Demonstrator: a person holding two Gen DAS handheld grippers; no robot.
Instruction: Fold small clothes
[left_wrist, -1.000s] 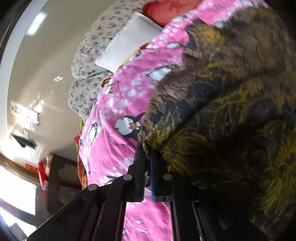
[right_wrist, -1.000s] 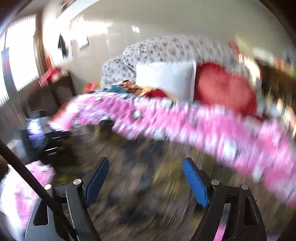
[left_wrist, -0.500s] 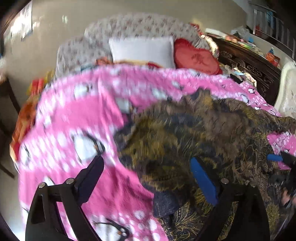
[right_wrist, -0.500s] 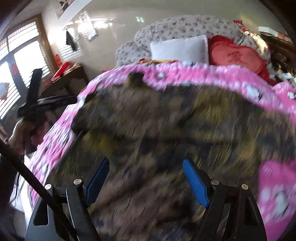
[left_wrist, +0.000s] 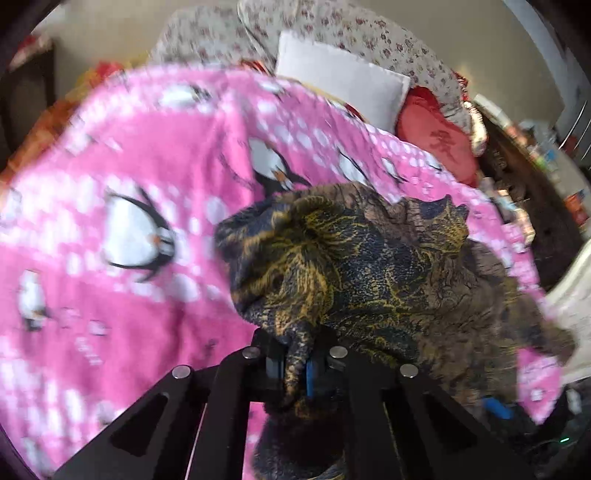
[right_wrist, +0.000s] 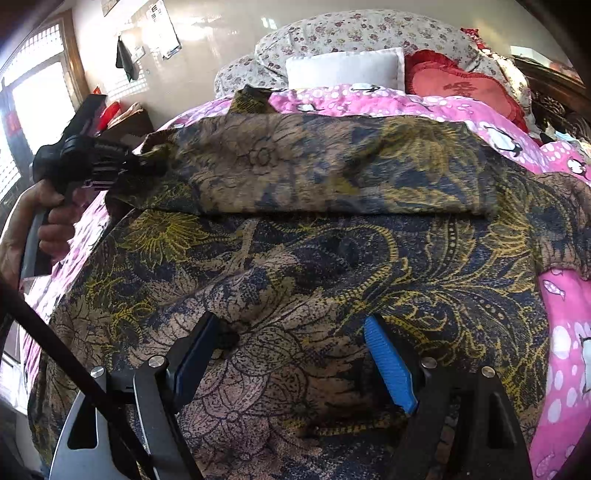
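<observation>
A dark garment with a gold floral print (right_wrist: 332, 258) lies spread over a pink penguin-print blanket (left_wrist: 129, 221) on a bed, its far edge folded toward the camera. The left gripper (left_wrist: 297, 363), jaws pressed together, pinches a bunched corner of the cloth; in the right wrist view it sits at the garment's left edge, held in a person's hand (right_wrist: 44, 221). The right gripper (right_wrist: 291, 354) hovers spread wide just above the near part of the fabric, gripping nothing.
</observation>
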